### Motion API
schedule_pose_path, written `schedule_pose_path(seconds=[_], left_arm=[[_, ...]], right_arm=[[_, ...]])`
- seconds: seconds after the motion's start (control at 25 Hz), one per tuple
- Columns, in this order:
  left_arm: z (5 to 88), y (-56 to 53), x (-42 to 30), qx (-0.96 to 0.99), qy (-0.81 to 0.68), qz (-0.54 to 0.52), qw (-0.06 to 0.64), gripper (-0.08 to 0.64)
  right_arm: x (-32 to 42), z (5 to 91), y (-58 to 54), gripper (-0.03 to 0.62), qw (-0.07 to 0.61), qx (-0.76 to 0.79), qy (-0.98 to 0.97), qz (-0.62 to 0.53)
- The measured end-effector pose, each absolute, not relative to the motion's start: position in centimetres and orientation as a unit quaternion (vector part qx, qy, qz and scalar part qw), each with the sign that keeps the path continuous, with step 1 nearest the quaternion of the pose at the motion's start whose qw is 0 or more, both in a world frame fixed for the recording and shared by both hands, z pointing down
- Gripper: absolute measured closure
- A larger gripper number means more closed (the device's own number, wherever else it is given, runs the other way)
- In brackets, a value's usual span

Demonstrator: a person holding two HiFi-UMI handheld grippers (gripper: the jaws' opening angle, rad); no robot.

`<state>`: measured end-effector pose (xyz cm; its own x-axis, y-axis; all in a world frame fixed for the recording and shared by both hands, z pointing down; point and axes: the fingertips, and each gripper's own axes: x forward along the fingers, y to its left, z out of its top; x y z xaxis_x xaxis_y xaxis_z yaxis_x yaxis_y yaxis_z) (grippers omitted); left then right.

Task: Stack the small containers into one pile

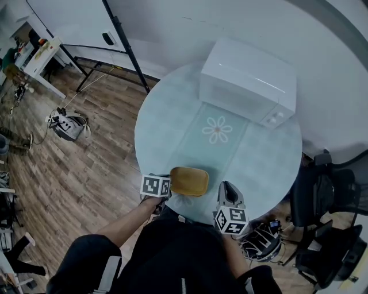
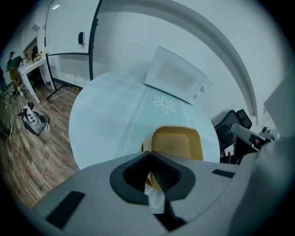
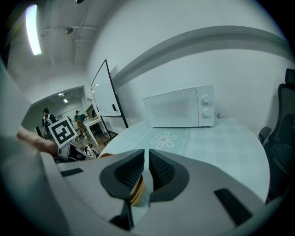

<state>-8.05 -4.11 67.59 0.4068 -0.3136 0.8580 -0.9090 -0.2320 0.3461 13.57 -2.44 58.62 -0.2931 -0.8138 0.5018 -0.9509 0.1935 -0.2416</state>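
1. Round table fills the middle of the head view, pale and glassy.
2. White microwave sits on its far side, upper right, knobs at its right end.
3. Table runner with a flower print runs down the middle from the microwave.
4. Wood floor spreads left, with a small grey device and its cables lying there.
5. Whiteboard on a black stand, upper left; white desk beside it.
6. Black office chairs crowd the right edge.

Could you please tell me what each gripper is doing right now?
Left gripper: shut on the yellow container rim.
Right gripper: shut, holding nothing.
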Motion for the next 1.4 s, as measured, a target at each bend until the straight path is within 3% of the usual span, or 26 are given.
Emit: schedule_pose_path(seconds=[0.68,0.88,1.4], left_arm=[[70.2,-3.7,-7.7,0.699,-0.401,0.377,0.457,0.538],[70.3,-3.4,-7.4,0.702,-0.393,0.369,0.465,0.448],[72.0,-2.7,-9.0,0.693,-0.403,0.385,0.456,0.44]], right_arm=[[14.0,59.2,-2.4,0.565,0.133,0.585,-0.754,0.266],[13.8,59.3,-2.7,0.565,0.134,0.582,-0.756,0.268],[13.1,59.3,-3.1,0.565,0.14,0.577,-0.759,0.268]])
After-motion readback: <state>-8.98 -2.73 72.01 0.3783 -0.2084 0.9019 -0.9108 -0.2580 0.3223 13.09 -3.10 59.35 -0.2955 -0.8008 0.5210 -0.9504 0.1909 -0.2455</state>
